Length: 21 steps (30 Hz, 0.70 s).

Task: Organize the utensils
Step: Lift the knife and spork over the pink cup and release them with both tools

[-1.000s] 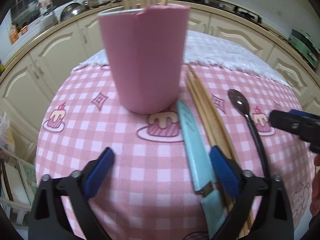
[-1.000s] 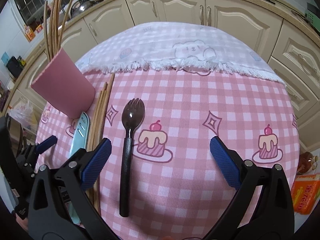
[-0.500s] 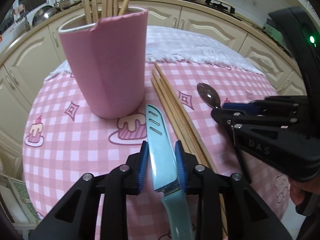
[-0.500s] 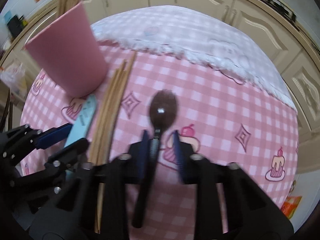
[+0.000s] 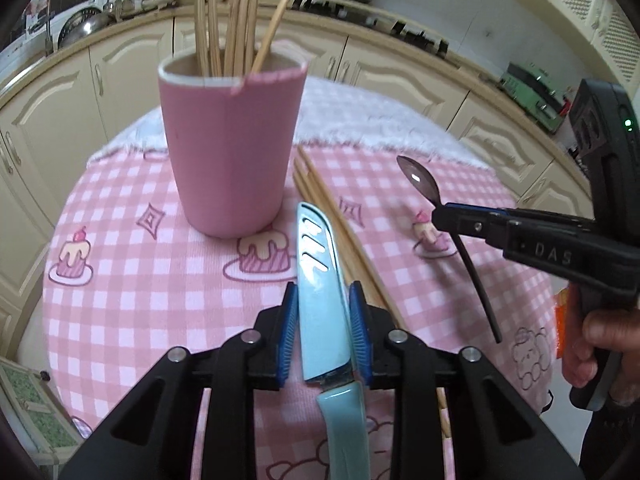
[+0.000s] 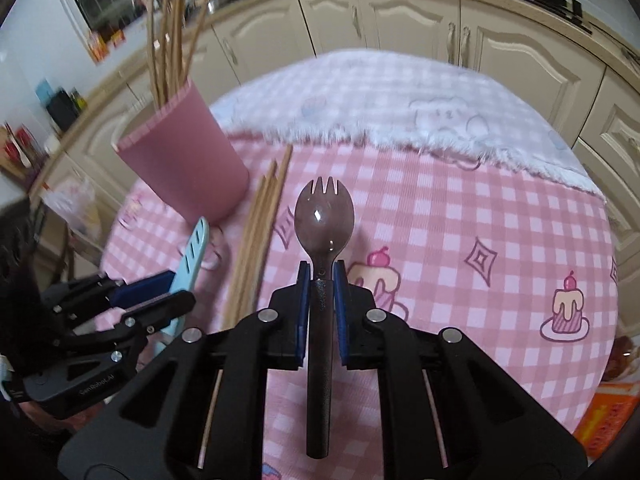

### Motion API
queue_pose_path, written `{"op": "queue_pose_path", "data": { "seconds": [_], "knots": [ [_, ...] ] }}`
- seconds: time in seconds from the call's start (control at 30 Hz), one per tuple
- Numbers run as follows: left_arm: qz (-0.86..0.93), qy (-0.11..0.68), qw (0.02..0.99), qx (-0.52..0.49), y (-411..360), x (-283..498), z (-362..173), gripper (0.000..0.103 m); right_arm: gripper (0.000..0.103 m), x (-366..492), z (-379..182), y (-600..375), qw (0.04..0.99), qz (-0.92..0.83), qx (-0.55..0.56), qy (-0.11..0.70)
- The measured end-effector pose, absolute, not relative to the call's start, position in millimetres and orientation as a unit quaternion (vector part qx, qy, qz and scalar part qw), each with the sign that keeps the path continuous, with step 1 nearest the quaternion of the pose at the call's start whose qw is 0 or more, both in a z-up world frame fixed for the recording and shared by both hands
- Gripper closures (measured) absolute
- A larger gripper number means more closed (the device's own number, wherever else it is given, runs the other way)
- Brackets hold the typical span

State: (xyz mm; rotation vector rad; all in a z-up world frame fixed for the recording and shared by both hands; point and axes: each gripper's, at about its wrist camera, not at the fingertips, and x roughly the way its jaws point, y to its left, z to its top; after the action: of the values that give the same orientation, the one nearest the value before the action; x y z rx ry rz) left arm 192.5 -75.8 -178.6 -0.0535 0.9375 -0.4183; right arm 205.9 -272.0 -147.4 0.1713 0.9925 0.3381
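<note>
L jaws (image 5: 323,332) clamped on light-blue sheathed knife (image 5: 320,280) | R jaws (image 6: 320,304) clamped on dark plastic spork (image 6: 323,216) — both lifted | loose wooden chopsticks (image 6: 260,240) lay on counter; pink cup (image 5: 230,152) awaited all

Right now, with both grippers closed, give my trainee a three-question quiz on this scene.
1. True or false: the left gripper holds the black spork.
2. What stands in the pink cup?
3. The loose chopsticks lie: A) in the cup B) on the tablecloth beside the blue knife C) in the right gripper.

Key: 1 false, it holds the knife; 2 chopsticks; 3 B.
</note>
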Motion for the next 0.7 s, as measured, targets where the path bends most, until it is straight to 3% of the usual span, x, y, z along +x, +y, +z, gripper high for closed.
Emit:
{"op": "queue_pose_path", "data": {
  "seconds": [0.7],
  "knots": [
    [-0.265,0.278,0.920,-0.075,-56,170,-103,0.079,0.091,201,-94,-280,0.907,0.197,0.147,0.343]
  ]
}}
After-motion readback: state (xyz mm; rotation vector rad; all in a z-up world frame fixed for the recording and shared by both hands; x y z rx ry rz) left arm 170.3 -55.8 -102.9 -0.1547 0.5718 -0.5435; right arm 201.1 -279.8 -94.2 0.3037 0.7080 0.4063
